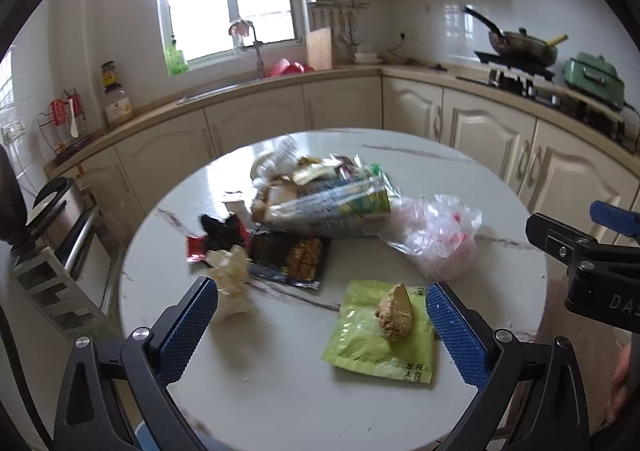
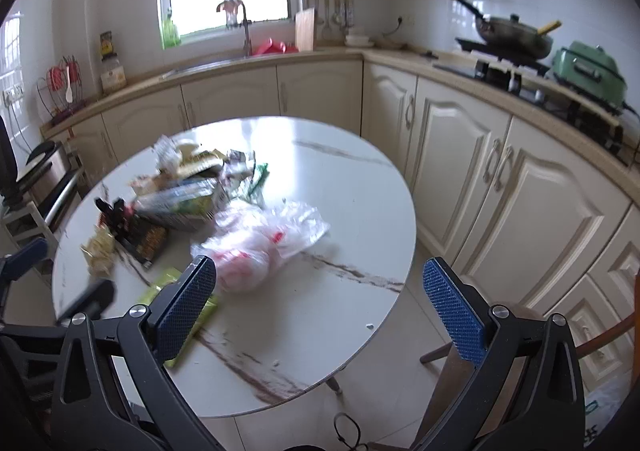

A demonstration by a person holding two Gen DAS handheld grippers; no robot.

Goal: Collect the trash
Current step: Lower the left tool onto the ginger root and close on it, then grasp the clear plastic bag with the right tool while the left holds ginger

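Left gripper (image 1: 322,309): jaws spread wide, blue pads (image 1: 188,325) facing inward, nothing between them. Right gripper (image 2: 320,303): jaws equally wide, empty, held to right of left gripper. Both level, pointing far.

You see a round white counter (image 1: 400,403) holding a green packet (image 1: 360,343), a clear plastic bag (image 1: 436,239), crumpled paper (image 1: 234,275) and piled wrappers (image 1: 320,195).

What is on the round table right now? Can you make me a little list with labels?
table: round white marble-look top
near edge: green packet with a brown food scrap on it
middle: clear plastic bag, dark snack wrapper, crumpled tissue
far side: pile of wrappers
left claw: open, empty
right claw: open, empty
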